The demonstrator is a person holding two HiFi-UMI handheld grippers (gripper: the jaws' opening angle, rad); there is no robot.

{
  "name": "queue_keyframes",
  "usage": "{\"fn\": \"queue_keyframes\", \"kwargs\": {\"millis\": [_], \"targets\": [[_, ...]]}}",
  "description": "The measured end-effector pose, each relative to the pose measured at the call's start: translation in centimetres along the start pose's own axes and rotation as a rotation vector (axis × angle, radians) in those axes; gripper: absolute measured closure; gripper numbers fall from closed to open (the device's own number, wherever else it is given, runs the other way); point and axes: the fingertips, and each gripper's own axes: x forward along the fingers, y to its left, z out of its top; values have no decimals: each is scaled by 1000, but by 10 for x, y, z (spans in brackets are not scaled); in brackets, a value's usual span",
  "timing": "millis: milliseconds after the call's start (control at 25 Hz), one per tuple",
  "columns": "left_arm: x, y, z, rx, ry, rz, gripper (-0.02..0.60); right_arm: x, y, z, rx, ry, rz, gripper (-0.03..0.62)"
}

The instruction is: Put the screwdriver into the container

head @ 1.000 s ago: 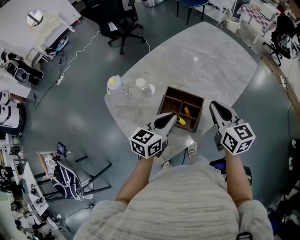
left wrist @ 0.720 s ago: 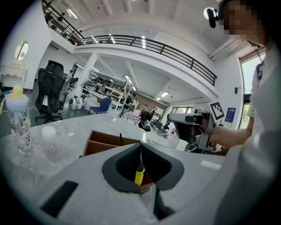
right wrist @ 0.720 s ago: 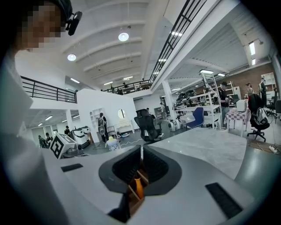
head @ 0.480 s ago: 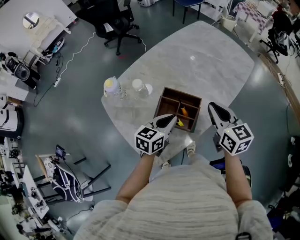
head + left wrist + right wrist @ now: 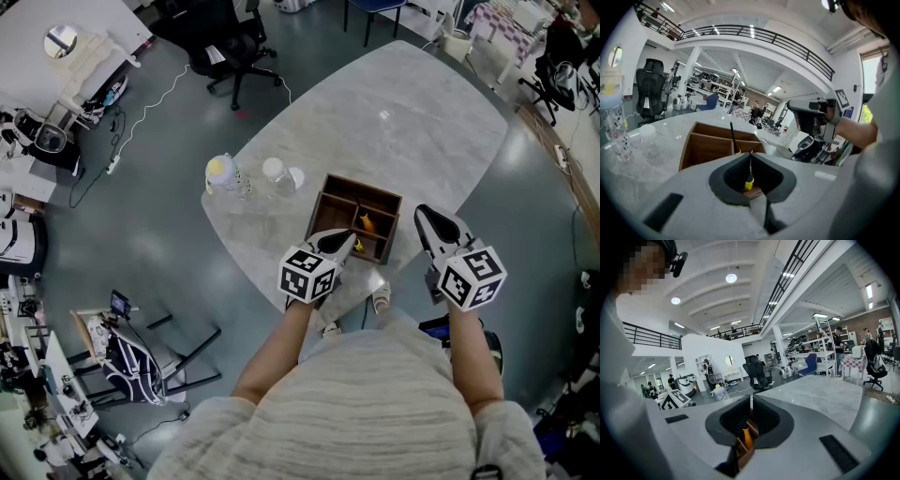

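OK, on the feeds now. L gripper (image 5: 751,157): jaws closed tip to tip, nothing clamped as far as I can see. Thru the gap behind the pads I get the yellow screwdriver (image 5: 748,183), black collar up. It sits down in the wooden container (image 5: 364,186), near-right compartment in the head view, just beside the L tips. The L gripper hangs right over that near edge, I'd say bc this is the drop spot.

R gripper (image 5: 751,399): also closed, empty. It's parked off the container's right side, clear of the box, prob. to stay out of the L one's way. Its cam looks in over the rim and catches an orange screwdriver (image 5: 747,439) in another compartment, black shaft leaning up.

Container is at the near end of the marble table (image 5: 412,112). A bottle w/ yellow cap (image 5: 225,173) stands well apart to the left, not involved.

My read: the screwdriver's in, job looks done. Next is just lifting L straight up w/o nudging the box.
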Motion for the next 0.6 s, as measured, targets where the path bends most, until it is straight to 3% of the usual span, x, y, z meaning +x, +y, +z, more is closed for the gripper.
{"fn": "queue_keyframes", "kwargs": {"millis": [600], "targets": [[6,2,-1,25,-3,15,557,-3,-1,3,2,-3,-2,571]]}}
